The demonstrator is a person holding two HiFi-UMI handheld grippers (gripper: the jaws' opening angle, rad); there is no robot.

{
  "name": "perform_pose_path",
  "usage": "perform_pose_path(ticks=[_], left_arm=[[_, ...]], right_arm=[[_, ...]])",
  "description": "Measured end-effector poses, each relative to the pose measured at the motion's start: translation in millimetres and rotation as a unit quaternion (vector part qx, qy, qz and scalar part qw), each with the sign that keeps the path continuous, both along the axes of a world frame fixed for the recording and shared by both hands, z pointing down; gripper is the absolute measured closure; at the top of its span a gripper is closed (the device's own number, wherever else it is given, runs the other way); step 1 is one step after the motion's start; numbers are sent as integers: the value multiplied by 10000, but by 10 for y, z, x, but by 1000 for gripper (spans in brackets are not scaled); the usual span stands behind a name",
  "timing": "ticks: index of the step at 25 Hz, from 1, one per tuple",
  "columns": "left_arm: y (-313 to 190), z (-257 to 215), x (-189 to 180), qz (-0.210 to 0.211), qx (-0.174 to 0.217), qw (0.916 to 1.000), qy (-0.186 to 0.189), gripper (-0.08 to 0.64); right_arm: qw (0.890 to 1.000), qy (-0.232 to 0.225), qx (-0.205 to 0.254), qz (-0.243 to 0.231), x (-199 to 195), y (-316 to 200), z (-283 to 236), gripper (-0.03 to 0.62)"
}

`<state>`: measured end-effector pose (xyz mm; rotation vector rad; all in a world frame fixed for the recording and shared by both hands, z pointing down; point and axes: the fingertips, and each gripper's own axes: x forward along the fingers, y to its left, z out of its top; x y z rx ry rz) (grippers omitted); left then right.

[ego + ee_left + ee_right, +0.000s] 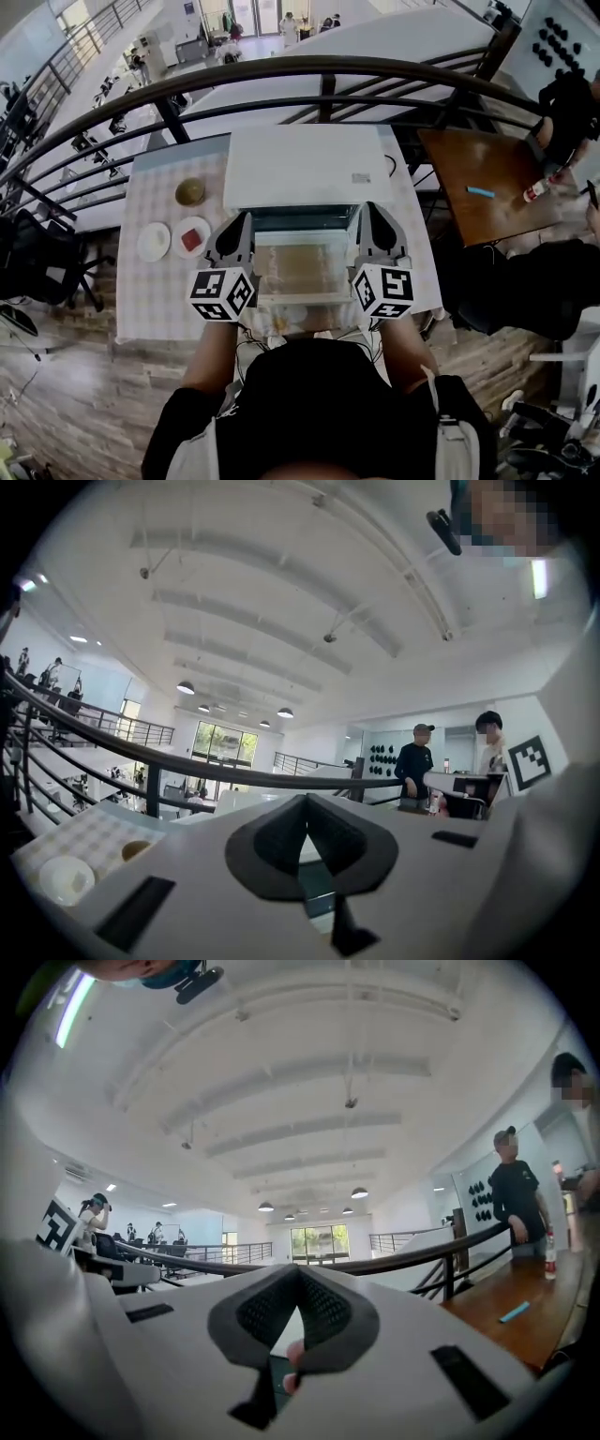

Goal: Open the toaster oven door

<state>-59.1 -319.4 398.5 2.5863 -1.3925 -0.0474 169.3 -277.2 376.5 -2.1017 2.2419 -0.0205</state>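
In the head view the white toaster oven (305, 167) stands on a checkered table (159, 295). Its glass door (300, 272) lies folded down flat toward me, and the dark oven mouth (302, 218) shows behind it. My left gripper (246, 218) is at the door's left edge and my right gripper (365, 208) at its right edge, both pointing toward the oven. In each gripper view the dark pads meet at the tips: left gripper (305, 803), right gripper (298, 1274). Both are shut with nothing gripped. A small pinkish blur shows in the gap below the right pads; what it is cannot be told.
Left of the oven sit a white plate (154, 242), a plate with a red piece (191, 236) and a small bowl (189, 191). A curved dark railing (281, 70) runs behind the table. To the right, a brown table (487, 178) holds a blue pen (480, 191), with people around it.
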Motion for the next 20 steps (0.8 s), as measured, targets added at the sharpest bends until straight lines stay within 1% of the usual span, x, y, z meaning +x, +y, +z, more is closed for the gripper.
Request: perform_pose_path(ticks=[3,6,13,16,20], left_arm=[[-3,-147,65,-43,200,9997,-165,546],[7,-224,120,-28,297,9992,-275,546],[12,-254,114,-16,300,9991,-311,546],[14,-263,78,-34,283,9992,-290,546],[30,-264,55,-68,310,9989,-354,546]], right_arm=[[10000,30,50,32,43,0,-55,592],[10000,30,56,31,47,-7,-70,592],[10000,35,67,24,42,-28,-105,592],[9999,10,85,-52,4,-38,-111,592],[9999,-7,73,-124,-32,-39,-94,592]])
